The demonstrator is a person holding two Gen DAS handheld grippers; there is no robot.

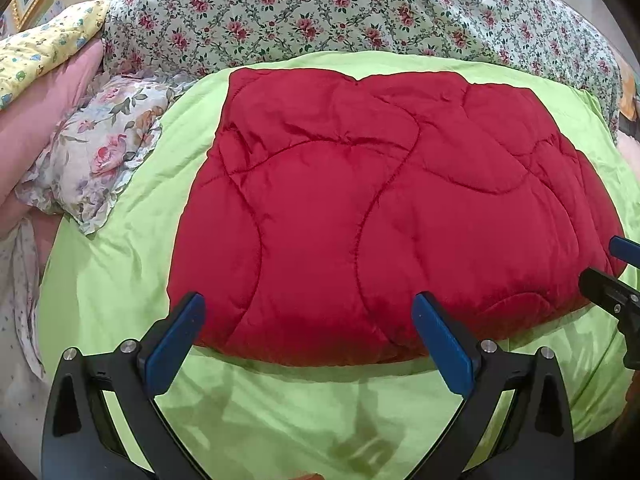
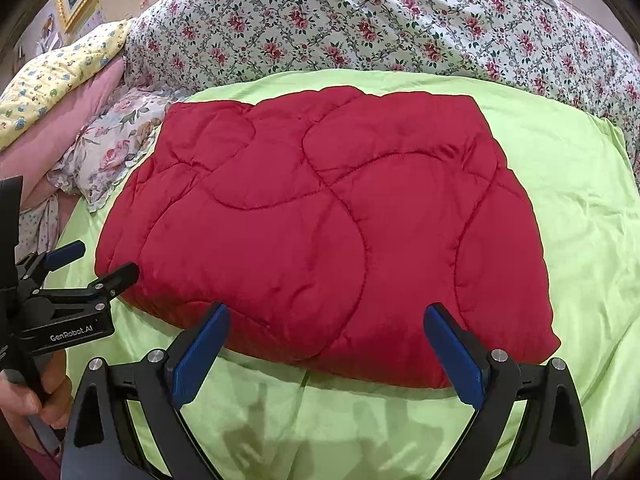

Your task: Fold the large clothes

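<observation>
**Both grippers poised at the near edge of the red quilt**

The red quilt [image 1: 392,208] lies as a thick, roughly rectangular pad in the middle of the green sheet [image 1: 112,280] on the bed, already doubled over by the look of its rounded near edge. A floral cover [image 1: 320,12] is bunched along the far side, and a small flowered pillow [image 1: 100,152] sits off the quilt's left corner, apart from it.

The left gripper [image 1: 308,336] and the right gripper [image 2: 324,344] each hang just short of the near edge, jaws spread wide and holding nothing. In the right wrist view a hand [image 2: 36,396] can be seen gripping the left tool's handle.

The step in hand seems to be taking hold of that near edge for another fold. To do it well, each pair of jaws should reach in at a near corner and bite through every layer of the padding, not only the top skin. The slippery fabric may slide, so close firmly. Then lift both corners level and carry them to the far edge together, so the sides line up and no layer drags behind.
</observation>
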